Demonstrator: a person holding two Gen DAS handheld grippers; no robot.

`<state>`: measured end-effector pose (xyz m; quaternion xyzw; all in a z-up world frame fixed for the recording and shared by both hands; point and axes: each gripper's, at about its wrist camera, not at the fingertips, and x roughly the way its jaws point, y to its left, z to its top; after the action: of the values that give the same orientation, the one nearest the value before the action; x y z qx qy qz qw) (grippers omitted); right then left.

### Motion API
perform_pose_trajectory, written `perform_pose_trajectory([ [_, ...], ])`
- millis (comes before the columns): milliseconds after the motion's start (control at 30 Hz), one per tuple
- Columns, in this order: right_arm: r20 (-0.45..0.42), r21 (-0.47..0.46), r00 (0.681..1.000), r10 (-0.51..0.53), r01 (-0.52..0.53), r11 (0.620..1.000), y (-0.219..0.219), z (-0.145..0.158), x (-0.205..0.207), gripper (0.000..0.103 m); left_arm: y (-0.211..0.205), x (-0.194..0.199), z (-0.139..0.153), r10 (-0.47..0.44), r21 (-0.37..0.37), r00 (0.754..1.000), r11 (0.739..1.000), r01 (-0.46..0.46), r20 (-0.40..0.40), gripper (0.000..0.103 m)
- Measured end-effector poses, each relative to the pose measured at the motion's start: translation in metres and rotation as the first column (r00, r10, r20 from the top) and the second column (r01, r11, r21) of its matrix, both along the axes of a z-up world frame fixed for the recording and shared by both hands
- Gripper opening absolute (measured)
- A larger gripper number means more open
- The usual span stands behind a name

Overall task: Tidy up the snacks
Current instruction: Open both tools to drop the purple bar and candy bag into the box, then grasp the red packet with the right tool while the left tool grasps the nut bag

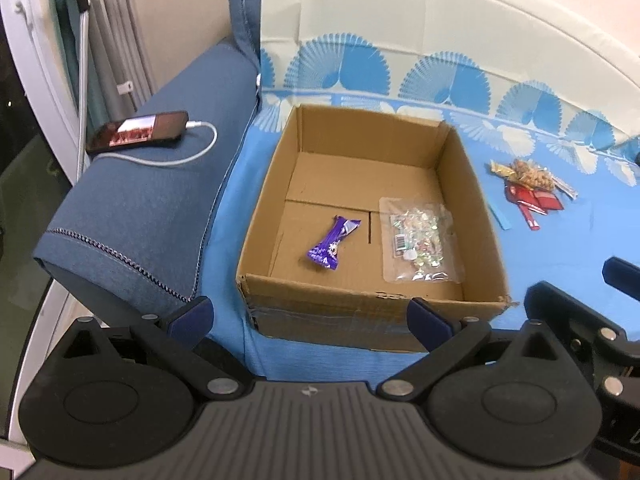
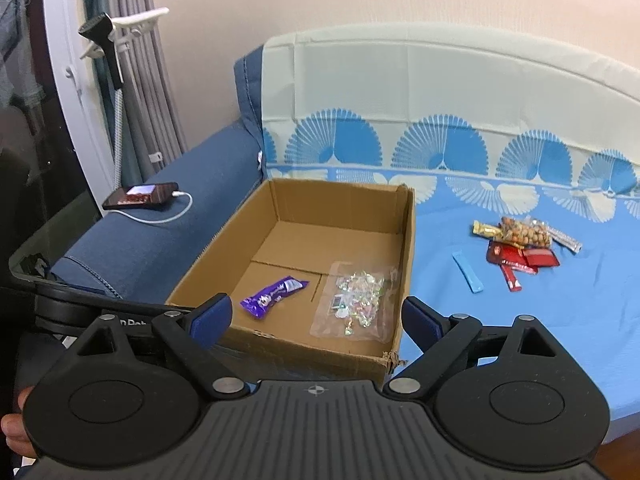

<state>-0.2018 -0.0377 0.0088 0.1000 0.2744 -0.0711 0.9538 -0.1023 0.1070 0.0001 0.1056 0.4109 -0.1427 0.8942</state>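
The right wrist view takes in more: a thin blue stick packet (image 2: 467, 271) lying whole, left of the snack pile (image 2: 524, 246), and the edge of the left tool (image 2: 52, 304) at centre left. In the left wrist view that pile (image 1: 528, 188) sits at the right edge, and the right tool (image 1: 618, 276) only peeks in at lower right.

The open cardboard box (image 1: 472, 200) stands on the blue patterned bed cover (image 1: 560, 248) at frame centre. Inside lie a glossy purple wrapper (image 1: 330, 242), crinkled and oblong, and to its right a flat clear bag of shiny wrapped candies (image 1: 420, 240). The pile holds red bars, a gold wrapper and a bag of nuts.

Both tools are spread wide with nothing between their blue pads (image 2: 212, 316). A phone (image 1: 138, 132) on a white cable rests on the denim-blue armrest (image 1: 132, 208) at left.
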Motion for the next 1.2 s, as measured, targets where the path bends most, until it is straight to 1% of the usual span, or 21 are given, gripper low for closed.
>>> perform_pose_trajectory([
  [100,0.022,-0.003,1.000,-0.002,0.002,1.000,0.002,0.004,-0.008,0.094,0.002,-0.009,0.006,-0.007,-0.001,1.000,1.000,0.007,0.024,0.103],
  [300,0.045,-0.008,0.999,0.005,-0.005,1.000,0.008,0.008,-0.015,0.094,0.007,-0.016,0.013,0.001,-0.008,0.999,1.000,-0.001,0.045,0.103],
  [567,0.058,-0.010,0.998,0.010,-0.009,1.000,0.007,0.009,-0.020,0.094,0.010,-0.018,0.015,-0.001,-0.006,0.998,1.000,0.002,0.055,0.103],
  [833,0.043,0.000,0.999,0.005,-0.006,1.000,0.006,0.006,-0.015,0.094,0.008,-0.013,0.015,-0.009,-0.001,0.998,1.000,0.009,0.057,0.103],
  [900,0.055,0.004,0.998,0.008,-0.008,1.000,0.006,0.006,-0.015,0.094,0.003,-0.008,0.015,-0.011,0.020,0.999,1.000,0.010,0.052,0.103],
  [967,0.077,0.014,0.997,0.002,-0.004,1.000,0.002,0.006,-0.020,0.094,-0.003,-0.006,0.016,-0.025,0.033,0.999,0.999,0.024,0.048,0.103],
  [1067,0.076,0.041,0.997,-0.025,0.022,0.999,-0.011,0.004,-0.021,0.094,-0.010,-0.006,0.018,-0.027,0.030,0.998,0.999,0.025,0.065,0.103],
  [1200,0.073,0.085,0.995,-0.069,0.063,0.994,-0.033,-0.002,-0.022,0.094,-0.028,0.001,0.013,-0.053,0.064,0.998,0.997,0.051,0.035,0.103],
])
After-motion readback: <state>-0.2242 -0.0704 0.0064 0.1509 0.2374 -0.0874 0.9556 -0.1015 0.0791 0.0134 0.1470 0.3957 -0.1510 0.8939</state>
